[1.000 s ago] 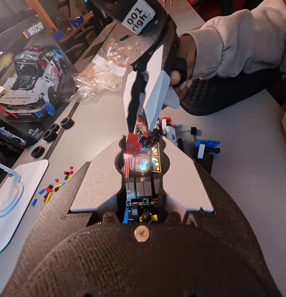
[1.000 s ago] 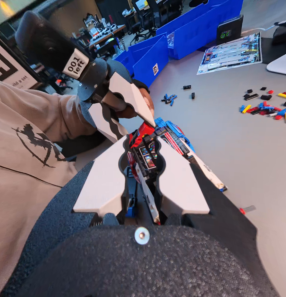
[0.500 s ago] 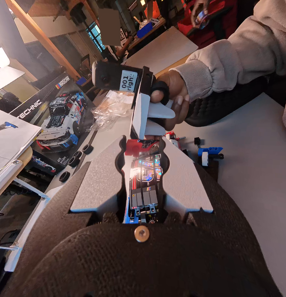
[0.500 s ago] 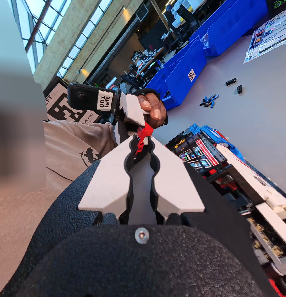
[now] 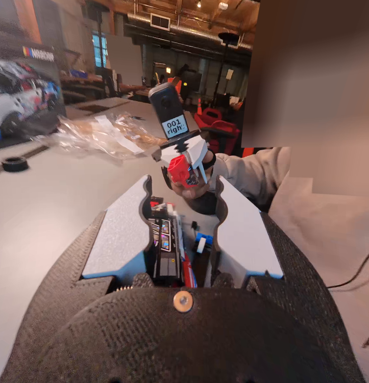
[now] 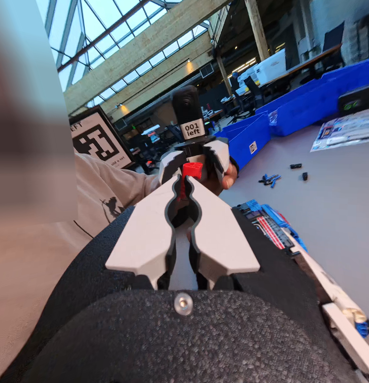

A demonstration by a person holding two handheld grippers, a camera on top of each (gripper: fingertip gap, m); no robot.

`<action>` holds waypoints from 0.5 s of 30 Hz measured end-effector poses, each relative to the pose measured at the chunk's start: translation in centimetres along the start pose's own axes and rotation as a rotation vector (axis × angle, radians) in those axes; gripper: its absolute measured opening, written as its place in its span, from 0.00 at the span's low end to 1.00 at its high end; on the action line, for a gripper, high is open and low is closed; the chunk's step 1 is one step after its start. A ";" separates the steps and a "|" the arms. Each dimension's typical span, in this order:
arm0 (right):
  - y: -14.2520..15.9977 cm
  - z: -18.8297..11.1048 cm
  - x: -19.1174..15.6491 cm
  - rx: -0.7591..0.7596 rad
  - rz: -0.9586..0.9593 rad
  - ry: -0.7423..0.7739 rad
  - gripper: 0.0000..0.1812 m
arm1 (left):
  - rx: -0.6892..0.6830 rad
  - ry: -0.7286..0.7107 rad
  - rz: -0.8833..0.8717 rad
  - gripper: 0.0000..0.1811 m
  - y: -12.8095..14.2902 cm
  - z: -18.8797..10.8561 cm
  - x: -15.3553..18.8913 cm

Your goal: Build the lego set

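Right gripper (image 6: 182,179) clamped on red piece (image 6: 192,169), left gripper (image 5: 182,180) spread above car model (image 5: 169,238), plastic bags (image 5: 100,132) beyond

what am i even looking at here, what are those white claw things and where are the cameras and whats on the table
The white claws are hand-held two-finger grippers, one in each of a person's hands, each with a camera looking along its fingers. In the left wrist view the left gripper is open and empty above the part-built lego car. Facing it, the right gripper is shut on a red lego piece. On the grey table lie loose small pieces, a tyre, plastic bags and an instruction sheet.
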State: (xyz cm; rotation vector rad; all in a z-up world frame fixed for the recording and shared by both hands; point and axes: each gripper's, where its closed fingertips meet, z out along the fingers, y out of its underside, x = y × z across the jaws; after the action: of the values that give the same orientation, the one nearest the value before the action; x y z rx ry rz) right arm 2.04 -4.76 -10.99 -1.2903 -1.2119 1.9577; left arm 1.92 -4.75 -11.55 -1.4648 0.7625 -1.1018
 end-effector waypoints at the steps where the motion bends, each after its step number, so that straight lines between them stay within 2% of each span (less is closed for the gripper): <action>1: -0.2 0.1 -0.2 0.005 -0.076 0.019 0.00 | 0.025 0.050 -0.092 0.32 -0.2 -0.1 0.1; 4: -0.2 0.5 -0.3 0.005 -0.208 0.075 0.00 | 0.069 0.142 -0.225 0.20 -0.2 0.1 0.7; 6: 0.1 0.7 -0.6 0.008 -0.243 0.073 0.00 | 0.058 0.159 -0.239 0.15 0.1 0.4 1.0; 8: 0.2 0.8 -0.8 0.020 -0.246 0.057 0.00 | 0.047 0.170 -0.250 0.05 0.5 0.5 1.1; 15: 0.8 0.7 -0.9 0.006 -0.188 0.022 0.01 | 0.023 0.239 -0.278 0.03 0.9 0.3 1.6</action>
State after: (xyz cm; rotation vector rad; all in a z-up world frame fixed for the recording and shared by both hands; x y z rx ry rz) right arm 1.81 -6.10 -11.15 -1.1468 -1.2668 1.8073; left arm 2.88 -6.28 -12.06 -1.4655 0.7211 -1.5124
